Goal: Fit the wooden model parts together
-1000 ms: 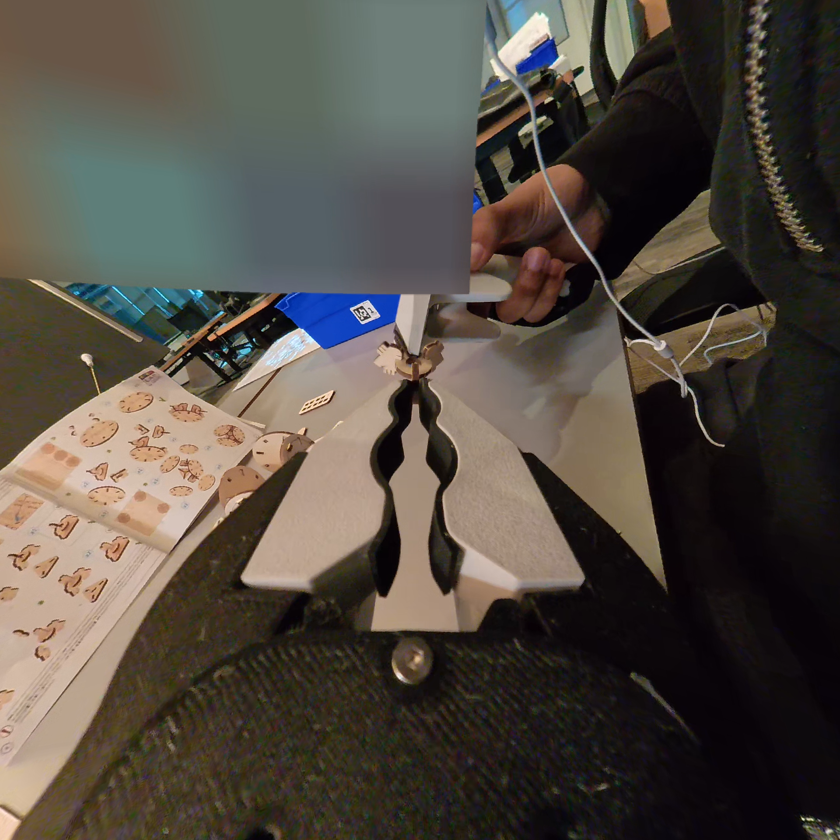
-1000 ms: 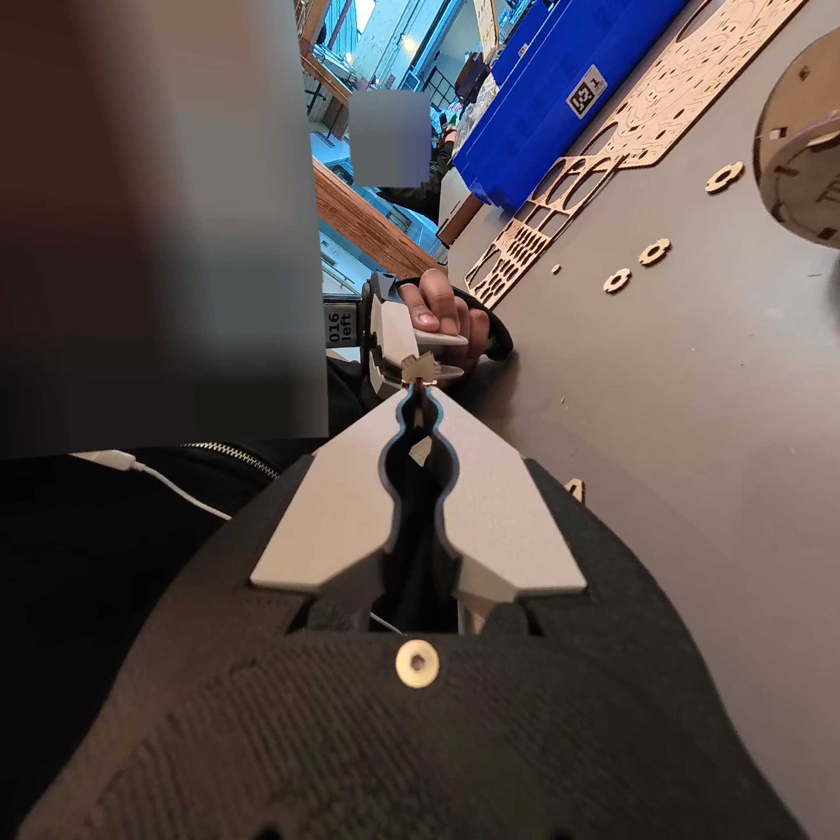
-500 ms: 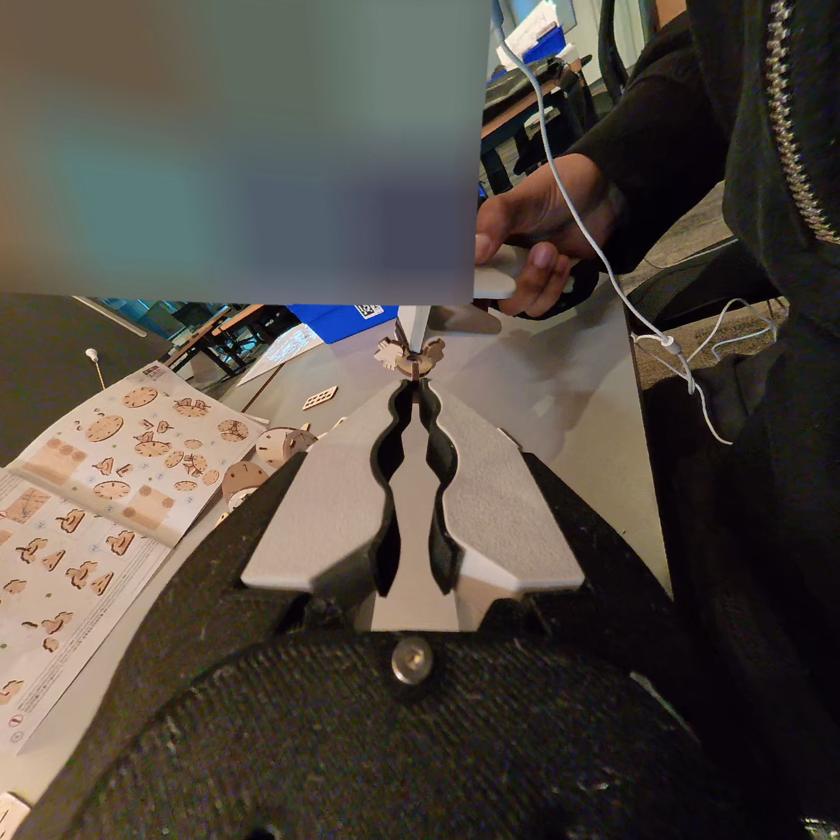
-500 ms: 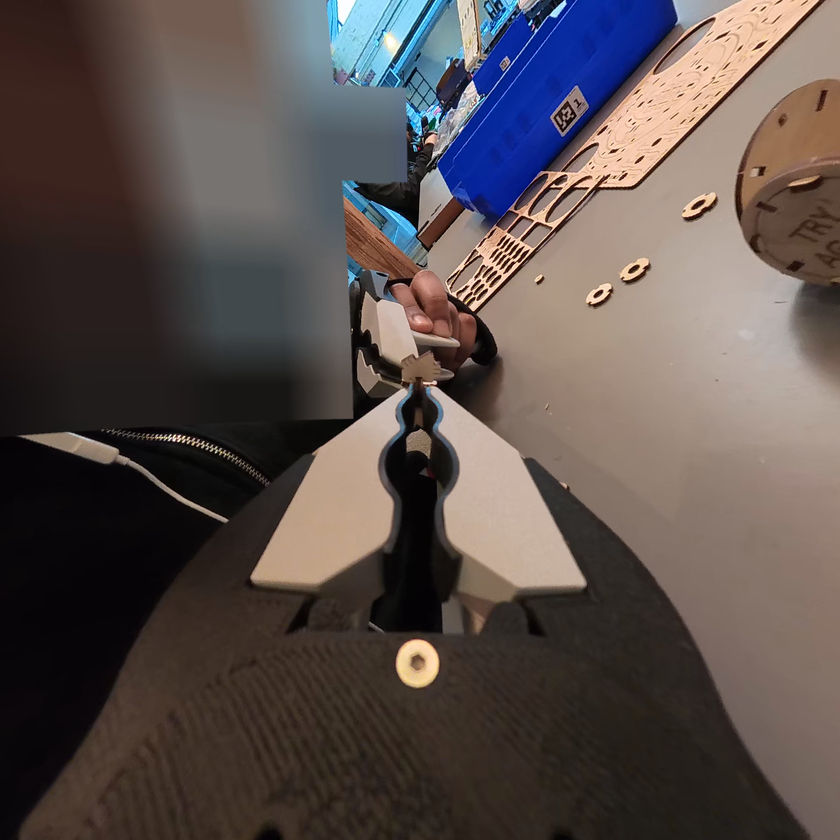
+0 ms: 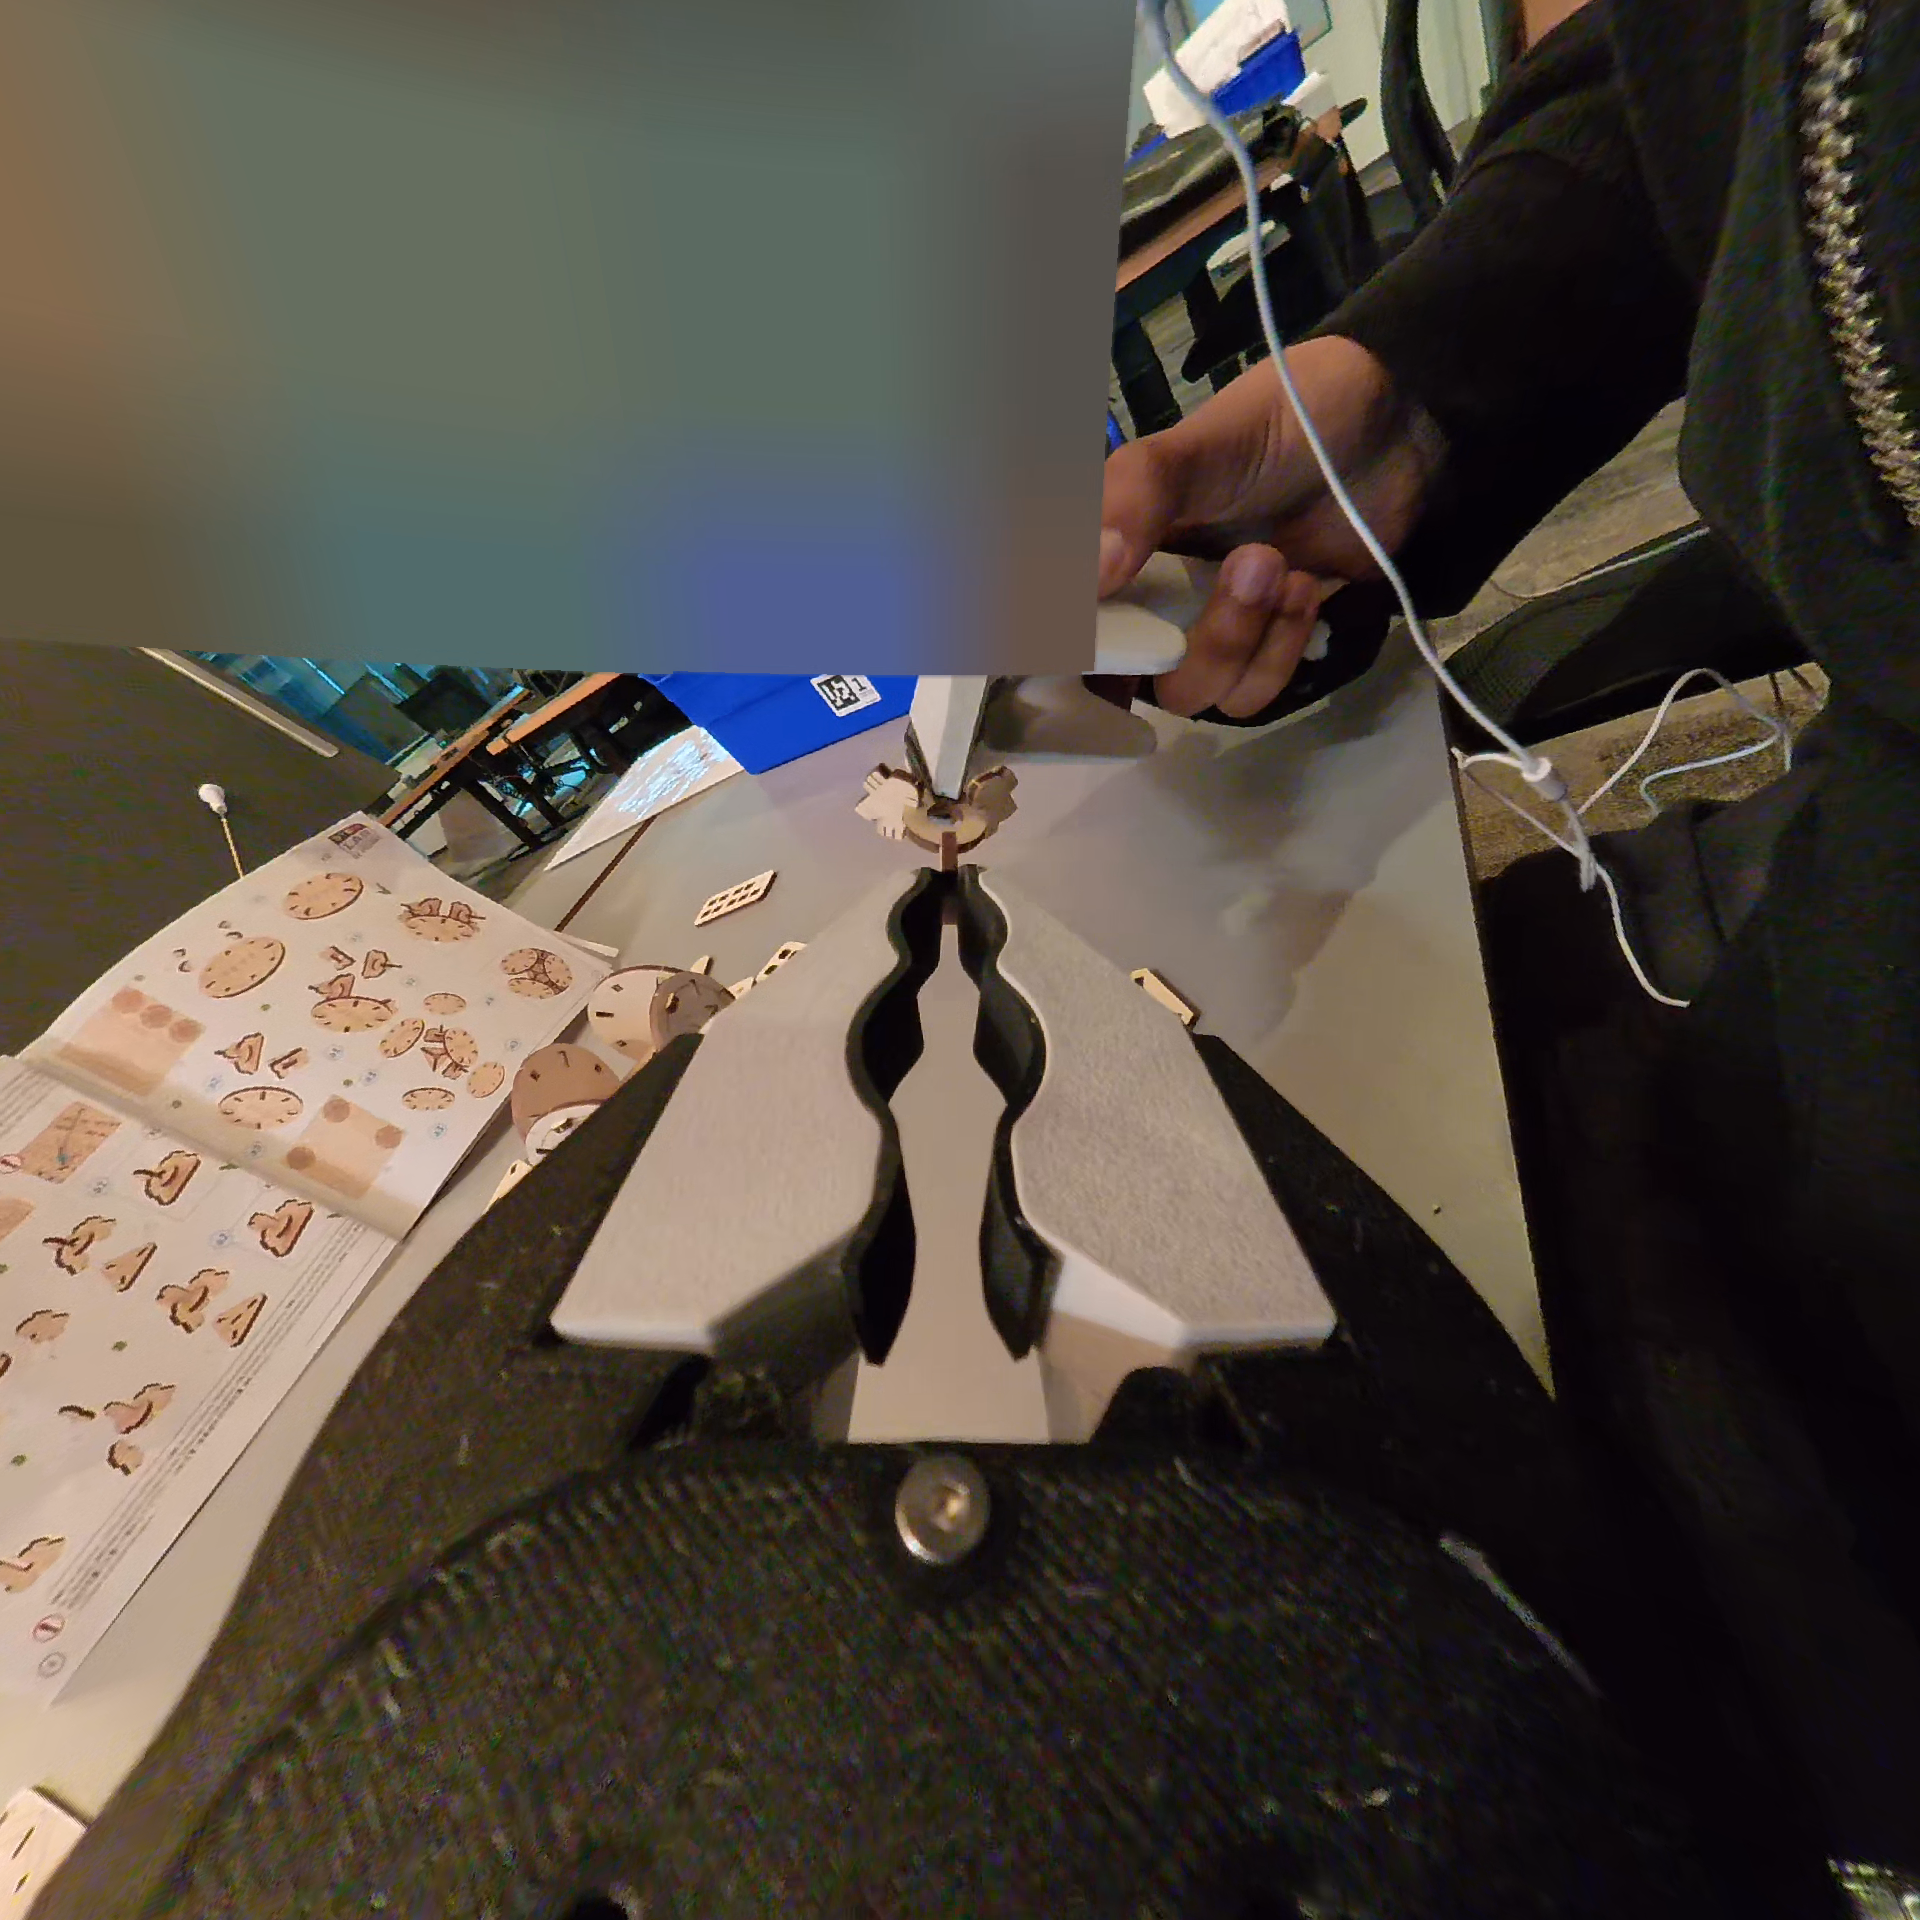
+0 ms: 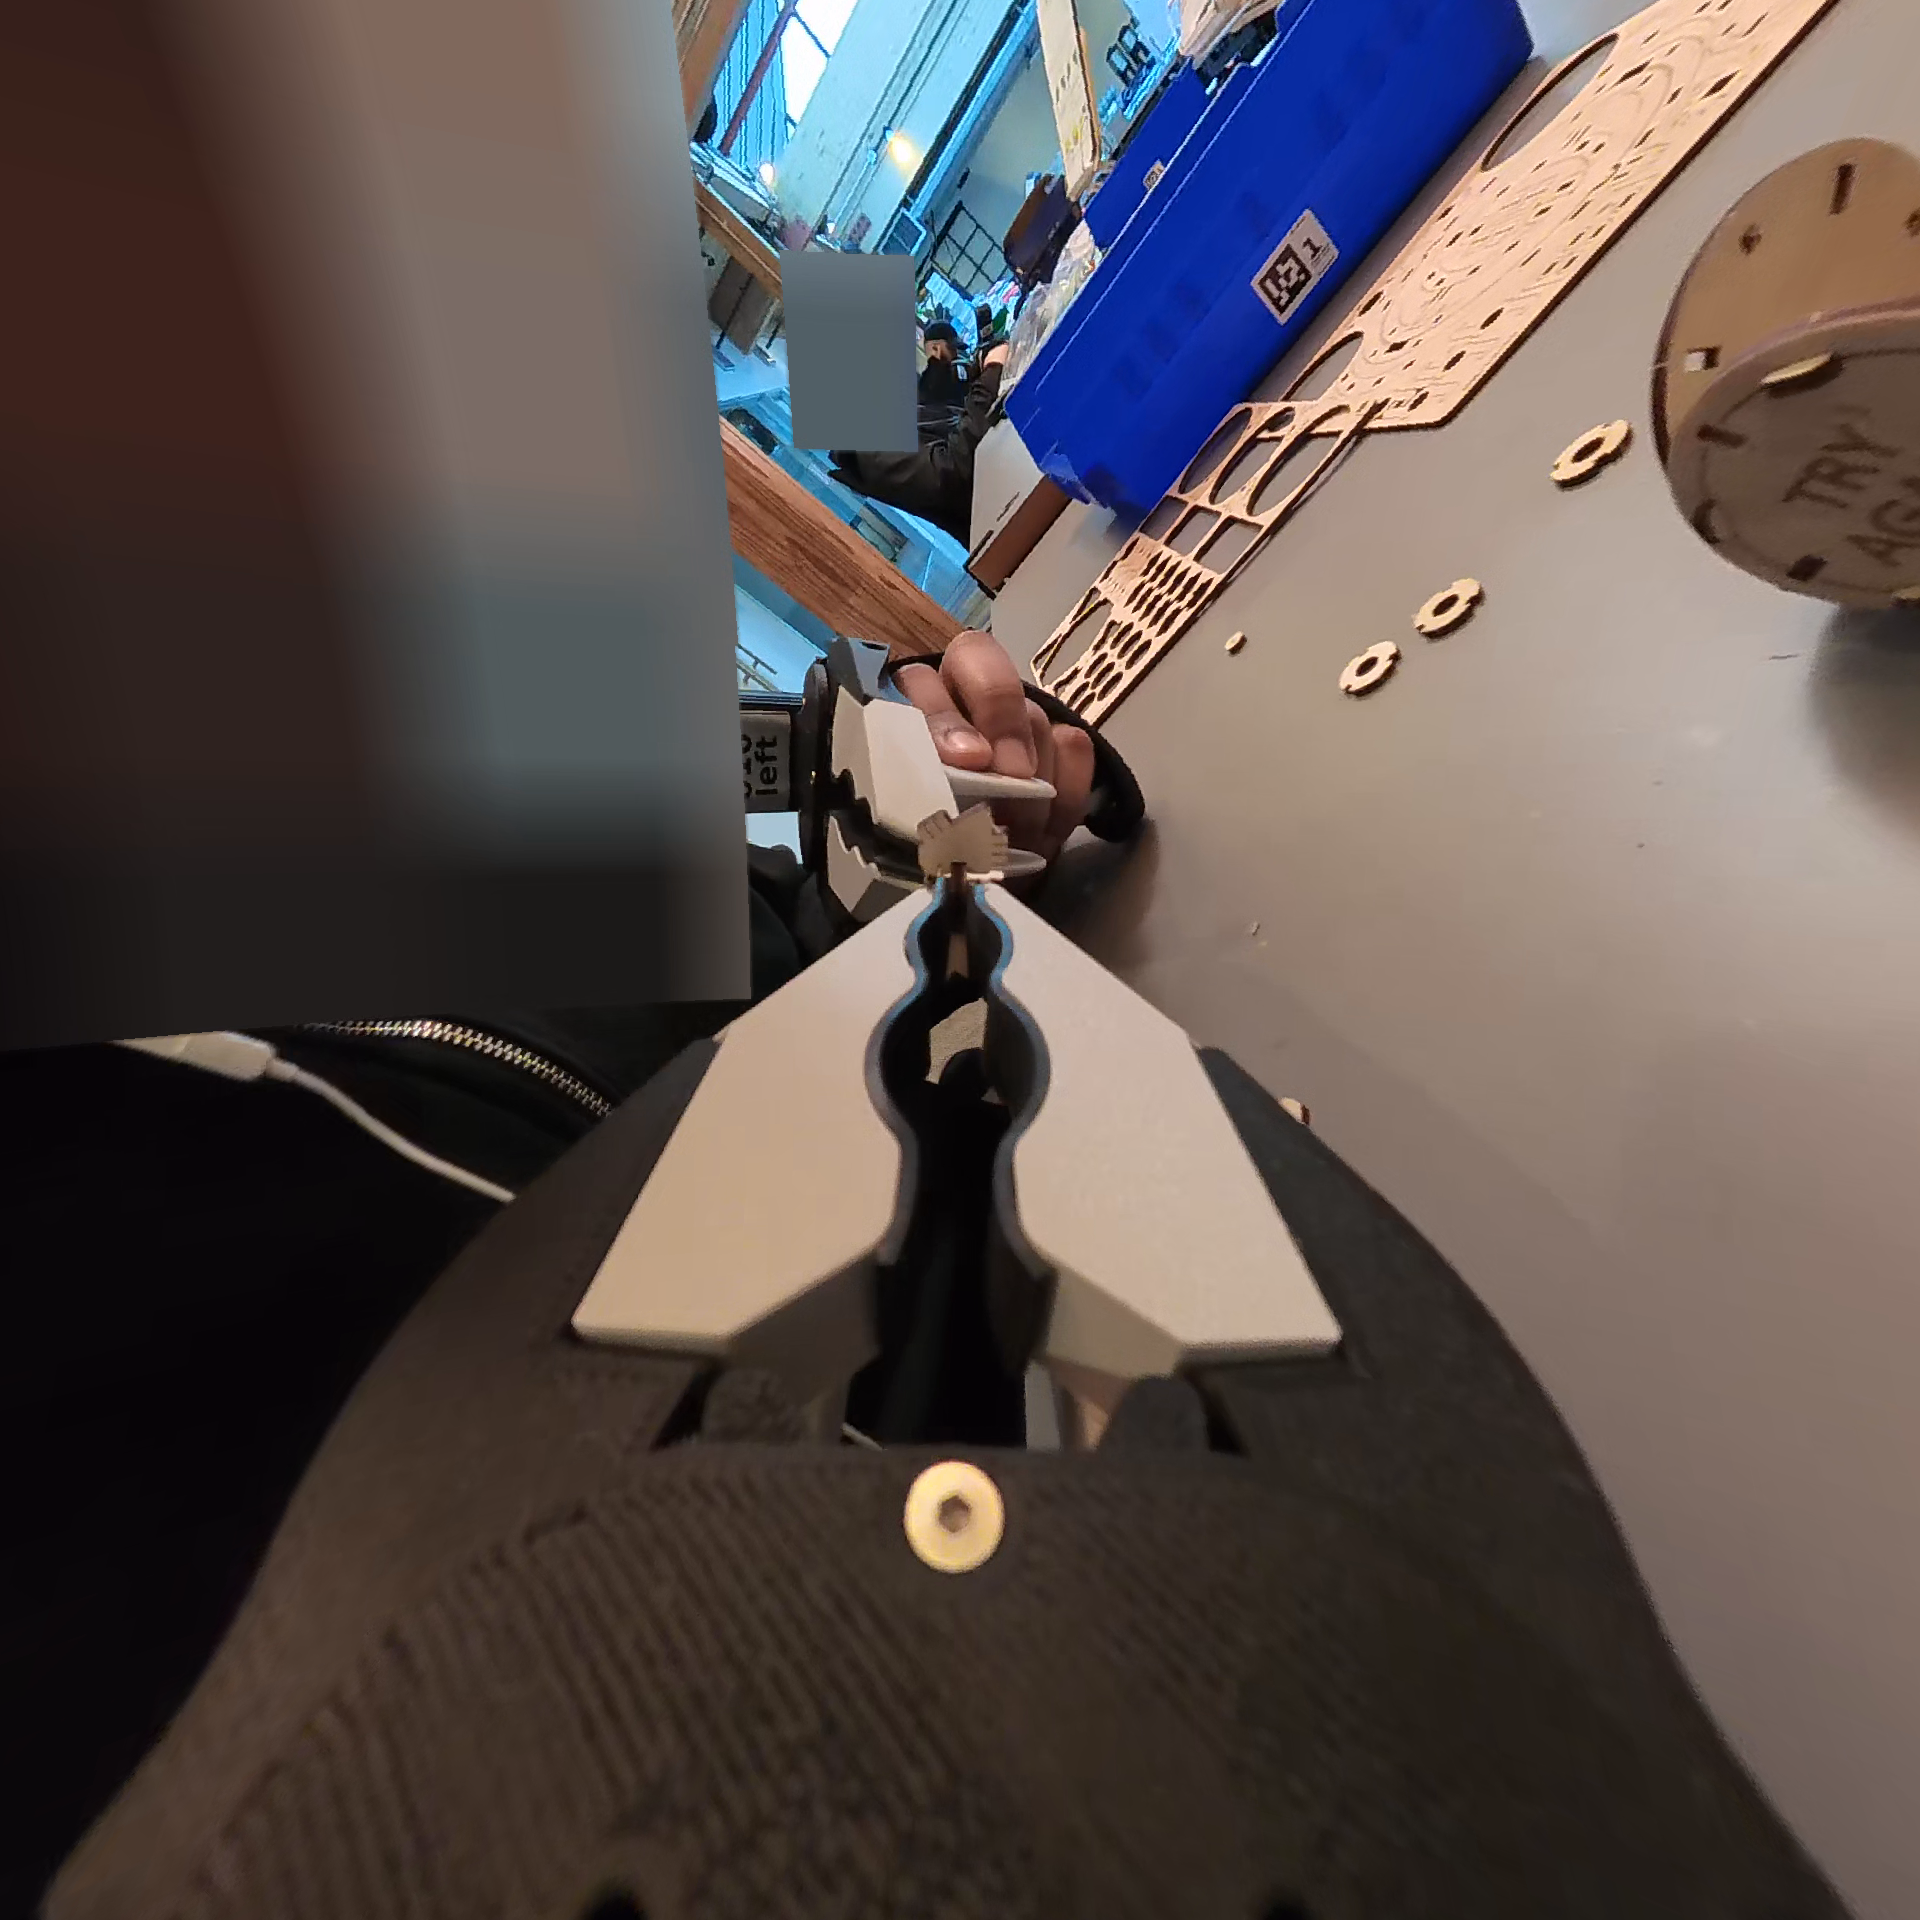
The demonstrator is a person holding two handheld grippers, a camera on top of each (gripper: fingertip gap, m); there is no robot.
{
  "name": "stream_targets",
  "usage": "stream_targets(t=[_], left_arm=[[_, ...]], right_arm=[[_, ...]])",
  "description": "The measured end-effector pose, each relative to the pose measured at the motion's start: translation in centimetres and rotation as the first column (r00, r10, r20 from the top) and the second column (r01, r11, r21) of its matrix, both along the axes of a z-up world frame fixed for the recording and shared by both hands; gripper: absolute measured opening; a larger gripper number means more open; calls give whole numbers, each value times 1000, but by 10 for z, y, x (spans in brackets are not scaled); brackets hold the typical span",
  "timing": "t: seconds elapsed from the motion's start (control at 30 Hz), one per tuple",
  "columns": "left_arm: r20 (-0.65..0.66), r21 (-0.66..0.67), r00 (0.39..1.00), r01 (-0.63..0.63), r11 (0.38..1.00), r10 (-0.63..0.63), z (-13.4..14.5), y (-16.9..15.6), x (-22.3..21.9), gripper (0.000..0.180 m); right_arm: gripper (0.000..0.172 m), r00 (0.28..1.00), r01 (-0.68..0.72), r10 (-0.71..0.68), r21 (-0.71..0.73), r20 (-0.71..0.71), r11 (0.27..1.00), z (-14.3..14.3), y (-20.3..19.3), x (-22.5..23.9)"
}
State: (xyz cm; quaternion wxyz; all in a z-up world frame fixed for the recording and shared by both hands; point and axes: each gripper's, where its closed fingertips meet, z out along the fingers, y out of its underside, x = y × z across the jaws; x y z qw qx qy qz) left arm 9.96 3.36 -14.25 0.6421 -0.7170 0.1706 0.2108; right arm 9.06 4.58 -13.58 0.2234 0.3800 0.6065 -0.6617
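So both tongs are meeting on the same tiny part, up off the grey table [image 6: 1455, 1039]. It's a little wooden cog piece [image 5: 935, 808]: a small ring with fan-shaped toothed bits sticking out either side and a thin stem running through it.

The left gripper [image 5: 940, 878] is sitting closed, its tips pinching the dark stem just under the ring. The right gripper [image 6: 961, 891] is coming at it from the opposite end and is also clamped down tight, its tips nipping the thin stem right next to the toothed bits. In the left view its grey fingers are pointing straight down onto the ring, with the person's hand [image 5: 1247, 520] wrapped round the handle behind.

Around it, the table is looking like a kit mid-build:
- a printed instruction sheet [image 5: 208, 1091] off to the left
- a couple of round wooden discs [image 5: 644, 1013] just beside the left gripper
- a punched-out plywood sheet [image 6: 1351, 364] against a blue bin [image 6: 1247, 260]
- a few loose wooden washers [image 6: 1366, 670] near a slotted wooden drum [image 6: 1808, 395]

A white cable [image 5: 1351, 499] is dangling across the black jacket sleeve.
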Motion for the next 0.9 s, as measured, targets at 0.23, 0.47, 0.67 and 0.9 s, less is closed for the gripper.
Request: stream_targets(t=[0.23, 0.47, 0.67, 0.9], left_arm=[[-3, -4, 1000, 3, 1000, -3, -1, 0, 1, 2], [-2, 1, 1000, 10, 1000, -10, 0, 0, 2, 2], [-1, 5, 1000, 14, 1000, -14, 0, 0, 3, 2], [-8, -12, 1000, 6, 1000, -6, -2, 0, 2, 2]], right_arm=[[0, 1000, -3, 3, 3, 12, 1000, -2, -1, 1], [0, 999, -11, 11, -1, 32, 1000, -2, -2, 1], [0, 997, -22, 25, -40, 75, 999, -2, -3, 2], [0, 1000, -11, 11, 17, 9, 1000, -3, -3, 3]])
